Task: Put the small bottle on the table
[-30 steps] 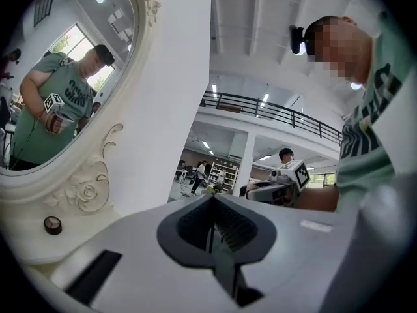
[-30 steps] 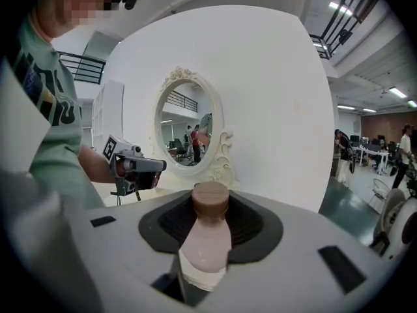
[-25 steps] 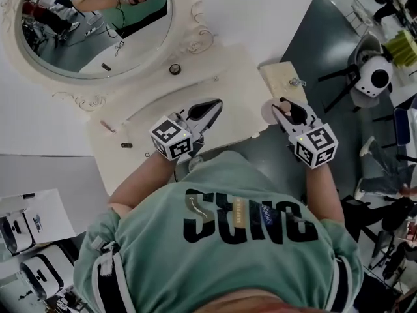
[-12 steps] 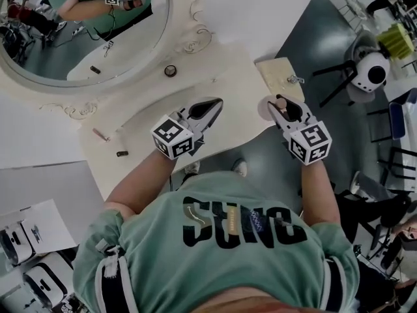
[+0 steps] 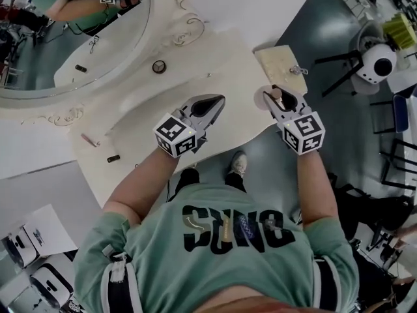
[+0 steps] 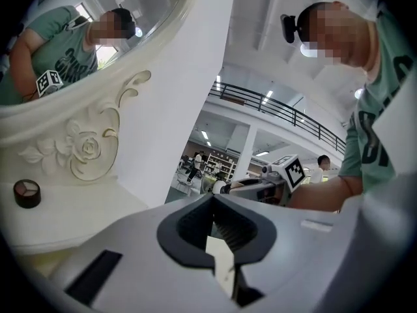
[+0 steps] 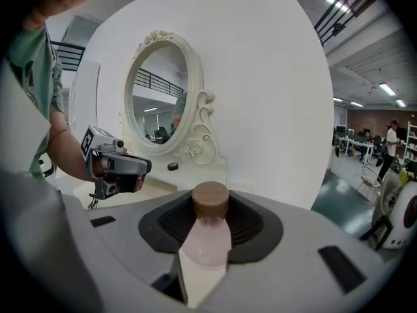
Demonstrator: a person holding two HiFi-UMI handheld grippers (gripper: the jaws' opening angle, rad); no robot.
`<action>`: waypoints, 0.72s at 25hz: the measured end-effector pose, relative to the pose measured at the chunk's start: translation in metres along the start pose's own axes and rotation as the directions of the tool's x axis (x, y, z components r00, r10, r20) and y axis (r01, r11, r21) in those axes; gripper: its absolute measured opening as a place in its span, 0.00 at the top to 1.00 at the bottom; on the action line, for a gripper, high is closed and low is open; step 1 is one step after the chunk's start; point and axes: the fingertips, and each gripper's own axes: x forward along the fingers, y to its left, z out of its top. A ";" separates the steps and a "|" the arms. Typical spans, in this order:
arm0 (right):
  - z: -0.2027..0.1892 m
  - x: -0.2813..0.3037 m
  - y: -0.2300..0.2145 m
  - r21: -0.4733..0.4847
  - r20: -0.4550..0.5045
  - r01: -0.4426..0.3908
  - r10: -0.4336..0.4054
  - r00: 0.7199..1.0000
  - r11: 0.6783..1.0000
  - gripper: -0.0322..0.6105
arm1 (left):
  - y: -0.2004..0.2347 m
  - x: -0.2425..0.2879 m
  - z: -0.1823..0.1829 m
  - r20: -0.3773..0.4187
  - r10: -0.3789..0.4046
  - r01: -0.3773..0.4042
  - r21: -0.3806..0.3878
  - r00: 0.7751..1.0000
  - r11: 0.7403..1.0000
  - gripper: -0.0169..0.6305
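A small pale pink bottle (image 7: 207, 237) with a brown cap (image 5: 276, 94) sits between the jaws of my right gripper (image 7: 210, 204), which is shut on its body. In the head view the right gripper (image 5: 277, 96) hovers at the right edge of the cream dressing table (image 5: 143, 119). My left gripper (image 5: 212, 103) hangs over the table's front middle. Its jaws are shut with nothing between them, as the left gripper (image 6: 212, 197) view shows.
An oval mirror (image 5: 71, 38) in a carved cream frame stands at the table's back left. A small round compact (image 5: 159, 66) lies near it, and two small sticks (image 5: 89, 139) lie at the left end. A panel with a knob (image 5: 296, 70) juts out at the right. Chairs stand on the grey floor (image 5: 339, 25).
The head view has swung, so the table sits further up and left. Both grippers keep about the same places over the table, and the right one still holds the bottle.
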 end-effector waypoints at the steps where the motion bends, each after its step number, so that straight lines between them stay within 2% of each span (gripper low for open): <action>1: -0.005 0.006 -0.004 0.001 -0.006 0.003 -0.003 1.000 1.000 0.75 | 0.004 0.003 -0.004 0.000 -0.001 0.001 -0.007 1.000 1.000 0.96; 9: -0.043 0.049 -0.030 0.008 -0.055 0.022 -0.021 0.998 1.000 0.75 | 0.029 0.029 -0.028 0.007 -0.005 0.006 -0.036 1.000 0.999 0.96; 18: -0.078 0.078 -0.034 -0.001 -0.096 0.008 -0.008 0.995 1.000 0.75 | 0.032 0.046 -0.047 -0.006 -0.033 0.032 -0.051 0.999 0.998 0.96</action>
